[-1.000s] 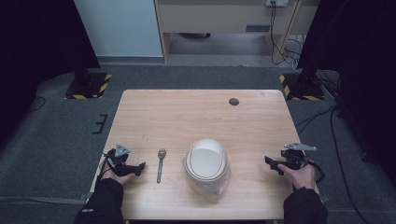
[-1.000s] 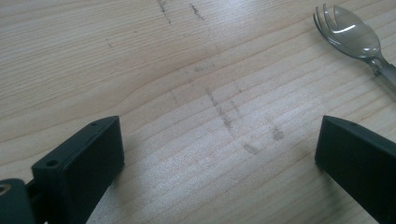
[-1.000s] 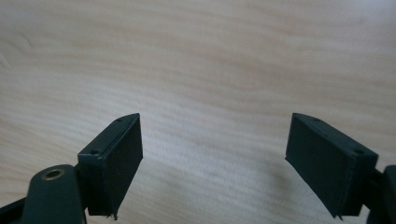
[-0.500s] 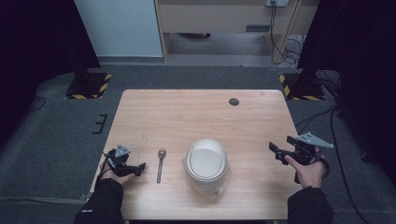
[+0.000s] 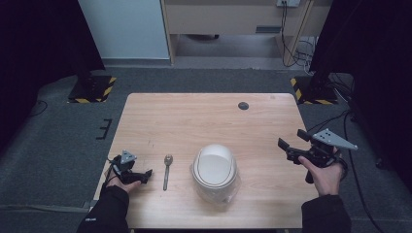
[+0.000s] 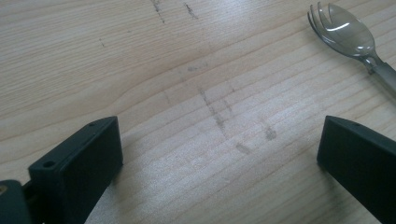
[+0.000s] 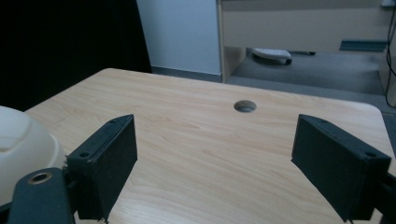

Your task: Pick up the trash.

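Showing tines, spork (image 6: 348, 35) perhaps beside left tongs (image 6: 219, 158).

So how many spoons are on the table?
1. The spoon, really a spork with little tines, lies between the left tool and the white bowl. Another could hide under the bowl.

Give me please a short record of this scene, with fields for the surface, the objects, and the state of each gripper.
surface: wooden table with a round cable hole near its far edge
utensil: metal spork, lying flat, to the left of the container
container: white domed container sitting on clear plastic wrap, near the front edge
left gripper: open, low at the table, pointed toward the spork, holding nothing
right gripper: open, to the right of the container, holding nothing
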A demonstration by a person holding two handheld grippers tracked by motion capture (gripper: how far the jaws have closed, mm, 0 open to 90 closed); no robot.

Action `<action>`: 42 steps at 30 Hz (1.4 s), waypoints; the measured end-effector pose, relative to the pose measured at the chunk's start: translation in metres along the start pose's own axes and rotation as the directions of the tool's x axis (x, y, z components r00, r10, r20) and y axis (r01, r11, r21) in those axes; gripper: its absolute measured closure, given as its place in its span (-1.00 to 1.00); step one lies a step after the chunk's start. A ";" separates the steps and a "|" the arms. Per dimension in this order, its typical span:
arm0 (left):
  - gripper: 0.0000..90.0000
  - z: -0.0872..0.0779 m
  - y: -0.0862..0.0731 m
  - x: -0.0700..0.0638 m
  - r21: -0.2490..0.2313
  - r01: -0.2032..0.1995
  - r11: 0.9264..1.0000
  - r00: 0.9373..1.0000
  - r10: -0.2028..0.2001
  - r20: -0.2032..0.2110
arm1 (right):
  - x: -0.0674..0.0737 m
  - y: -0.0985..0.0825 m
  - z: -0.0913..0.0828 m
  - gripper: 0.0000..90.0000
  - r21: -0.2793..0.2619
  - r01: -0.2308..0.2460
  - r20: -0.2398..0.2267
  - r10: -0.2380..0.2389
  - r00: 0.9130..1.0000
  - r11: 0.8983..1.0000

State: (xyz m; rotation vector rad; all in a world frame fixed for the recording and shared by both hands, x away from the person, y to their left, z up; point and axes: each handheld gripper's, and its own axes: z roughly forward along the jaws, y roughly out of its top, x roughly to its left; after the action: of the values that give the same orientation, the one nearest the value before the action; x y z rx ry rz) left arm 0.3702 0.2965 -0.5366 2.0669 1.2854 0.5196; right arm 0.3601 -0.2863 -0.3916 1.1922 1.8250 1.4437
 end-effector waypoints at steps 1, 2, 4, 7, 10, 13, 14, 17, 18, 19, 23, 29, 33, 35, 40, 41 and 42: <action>-1.00 0.000 0.000 0.000 0.000 0.001 1.000 1.000 -0.001 0.000 | 0.002 0.004 -0.001 -0.69 -0.006 0.009 -0.005 -0.009 1.000 1.000; -1.00 0.000 0.000 0.000 0.000 0.001 1.000 1.000 -0.001 0.000 | 0.004 0.008 -0.001 -0.69 -0.012 0.016 -0.012 -0.016 1.000 1.000; -1.00 0.000 0.000 0.000 0.000 0.001 1.000 1.000 -0.001 -0.001 | 0.013 0.019 -0.003 -0.70 -0.041 0.018 -0.035 -0.020 0.999 0.999; -1.00 0.000 0.000 0.000 0.000 0.001 1.000 1.000 -0.001 -0.001 | 0.019 0.025 -0.005 -0.70 -0.056 0.023 -0.051 -0.026 0.998 0.998; -1.00 0.000 0.000 0.000 0.001 0.001 1.000 1.000 -0.001 -0.002 | 0.034 0.035 -0.005 -0.70 -0.078 0.030 -0.085 -0.037 0.996 0.997; -1.00 0.000 0.000 -0.001 0.001 0.001 1.000 1.000 -0.001 -0.003 | 0.040 0.040 -0.004 -0.70 -0.086 0.036 -0.100 -0.045 0.994 0.996; -1.00 0.000 0.000 -0.001 0.001 0.001 1.000 1.000 -0.001 -0.003 | 0.044 0.042 -0.003 -0.70 -0.088 0.037 -0.109 -0.046 0.993 0.995; -1.00 0.000 0.000 -0.001 0.001 0.001 1.000 1.000 -0.001 -0.003 | 0.053 0.047 0.000 -0.71 -0.092 0.048 -0.132 -0.060 0.989 0.995; -1.00 0.000 0.000 -0.001 0.001 0.001 1.000 1.000 -0.001 -0.003 | 0.056 0.048 0.002 -0.71 -0.093 0.050 -0.142 -0.063 0.988 0.994; -1.00 0.000 0.000 -0.001 0.001 0.001 1.000 1.000 -0.001 -0.003 | 0.059 0.050 0.003 -0.72 -0.092 0.059 -0.146 -0.072 0.987 0.994; -1.00 0.000 0.000 -0.001 0.001 0.001 1.000 1.000 -0.001 -0.003 | 0.071 0.055 0.009 -0.74 -0.090 0.081 -0.165 -0.095 0.982 0.993; -1.00 0.000 0.000 -0.001 0.002 0.001 1.000 1.000 -0.001 -0.003 | 0.091 0.059 0.017 -0.81 -0.081 0.099 -0.188 -0.113 0.976 0.992; -1.00 0.000 0.000 -0.001 0.002 0.001 1.000 1.000 -0.001 -0.003 | 0.106 0.059 0.024 -0.86 -0.072 0.112 -0.196 -0.124 0.973 0.991; -1.00 0.000 0.000 -0.001 0.002 0.001 1.000 1.000 -0.001 -0.003 | 0.113 0.057 0.027 -0.86 -0.068 0.118 -0.212 -0.130 0.969 0.991; -1.00 0.000 0.000 -0.001 0.002 0.002 1.000 1.000 -0.002 -0.003 | 0.132 0.045 0.040 -0.86 -0.028 0.140 -0.242 -0.143 0.960 0.990; -1.00 0.000 0.000 -0.001 0.002 0.002 1.000 1.000 -0.002 -0.003 | 0.135 0.042 0.042 -0.86 -0.021 0.144 -0.249 -0.145 0.958 0.989; -1.00 0.000 0.000 -0.001 0.002 0.002 1.000 1.000 -0.002 -0.003 | 0.138 0.038 0.045 -0.85 -0.008 0.147 -0.259 -0.144 0.955 0.989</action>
State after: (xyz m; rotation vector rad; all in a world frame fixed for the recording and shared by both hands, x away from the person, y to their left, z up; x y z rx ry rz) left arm 0.3699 0.2957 -0.5365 2.0671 1.2898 0.5217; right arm 0.3435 -0.1427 -0.3523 0.8842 2.0495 1.5651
